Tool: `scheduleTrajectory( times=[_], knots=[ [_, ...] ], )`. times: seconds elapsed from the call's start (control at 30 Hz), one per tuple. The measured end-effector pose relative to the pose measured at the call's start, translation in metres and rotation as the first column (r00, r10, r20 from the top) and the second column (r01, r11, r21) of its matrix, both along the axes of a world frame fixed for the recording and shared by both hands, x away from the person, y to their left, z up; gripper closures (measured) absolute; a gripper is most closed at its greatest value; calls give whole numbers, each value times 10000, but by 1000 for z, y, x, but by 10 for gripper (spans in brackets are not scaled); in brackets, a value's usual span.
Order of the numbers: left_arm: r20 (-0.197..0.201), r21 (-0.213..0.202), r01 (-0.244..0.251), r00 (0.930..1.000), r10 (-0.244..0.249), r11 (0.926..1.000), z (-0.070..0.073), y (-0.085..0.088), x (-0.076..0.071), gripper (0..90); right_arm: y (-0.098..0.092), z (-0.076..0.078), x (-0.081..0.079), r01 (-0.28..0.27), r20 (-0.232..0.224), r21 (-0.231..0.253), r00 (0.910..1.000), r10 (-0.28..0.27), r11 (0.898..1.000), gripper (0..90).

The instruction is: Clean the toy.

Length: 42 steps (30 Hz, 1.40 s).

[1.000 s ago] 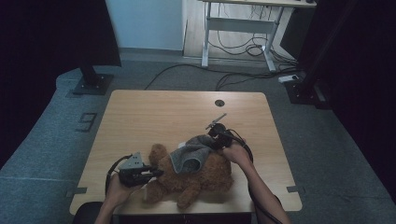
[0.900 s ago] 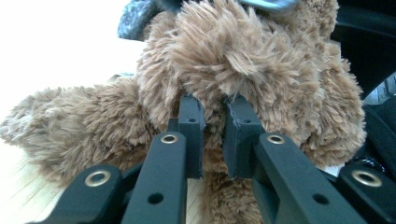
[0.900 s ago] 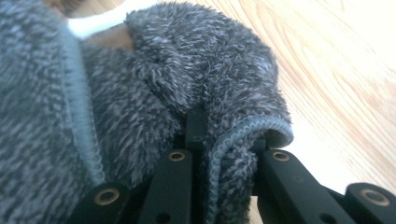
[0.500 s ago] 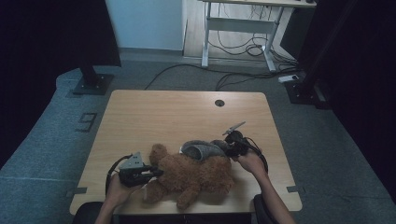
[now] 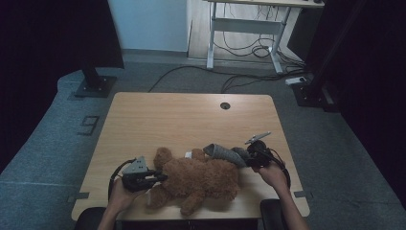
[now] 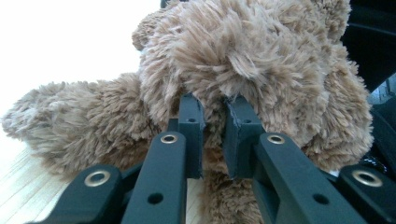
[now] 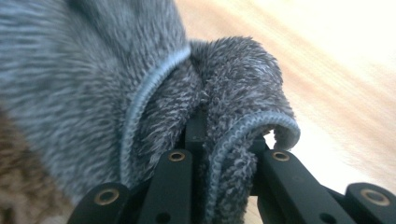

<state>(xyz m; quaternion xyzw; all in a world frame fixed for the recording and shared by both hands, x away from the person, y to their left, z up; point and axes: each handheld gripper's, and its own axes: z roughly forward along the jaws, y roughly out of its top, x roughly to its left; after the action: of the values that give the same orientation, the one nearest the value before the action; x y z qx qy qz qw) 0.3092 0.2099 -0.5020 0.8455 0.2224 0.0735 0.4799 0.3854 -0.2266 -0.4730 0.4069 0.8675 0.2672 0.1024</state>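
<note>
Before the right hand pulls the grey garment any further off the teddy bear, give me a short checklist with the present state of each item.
1. Left gripper pinching bear fur: ok.
2. Right gripper shut on the grey garment hem: ok.
3. Garment free of the bear: not ok, its left end lies on the bear.
4. Bear resting on the table: ok.
5. Table to the right of the garment free for the pull: ok.
6. Firmness of either grip: cannot tell.
</note>
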Motion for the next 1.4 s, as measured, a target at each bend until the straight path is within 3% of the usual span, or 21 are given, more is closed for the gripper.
scheduleTrajectory(
  times=[0.13,0.27,0.4,0.57,0.73,1.03,1.23,1.33,1.4],
  knots=[
    [-12,5,5,10000,-5,10000,0,0,0,777,1,23,-1,96,639,181,9979,-108,9998,793],
    [-26,4,29,10000,-29,10000,0,0,0,775,16,51,3,-254,1277,507,9916,187,9984,794],
    [-29,-4,44,10000,-44,10000,0,0,0,775,48,73,11,-1121,1641,879,9817,966,9898,793],
    [-25,12,67,10000,-67,10000,0,0,0,774,103,83,23,-2452,1638,920,9597,2282,9651,793],
    [5,42,95,10000,-95,9999,0,0,-1,773,149,78,34,-3402,1399,968,9351,3256,9354,792],
    [81,53,129,9999,-129,9999,0,0,-1,772,210,50,44,-4568,109,1241,8883,4591,8809,789],
    [93,67,155,9998,-156,9999,0,0,-2,772,241,25,44,-5194,-867,1695,8387,5377,8375,789],
    [87,94,160,9998,-161,9998,0,0,-2,772,251,11,44,-5377,-1253,1517,8219,5557,8294,789],
    [77,102,164,9998,-165,9998,0,0,-2,773,255,4,46,-5364,-1418,1417,8208,5534,8320,789]
  ],
)
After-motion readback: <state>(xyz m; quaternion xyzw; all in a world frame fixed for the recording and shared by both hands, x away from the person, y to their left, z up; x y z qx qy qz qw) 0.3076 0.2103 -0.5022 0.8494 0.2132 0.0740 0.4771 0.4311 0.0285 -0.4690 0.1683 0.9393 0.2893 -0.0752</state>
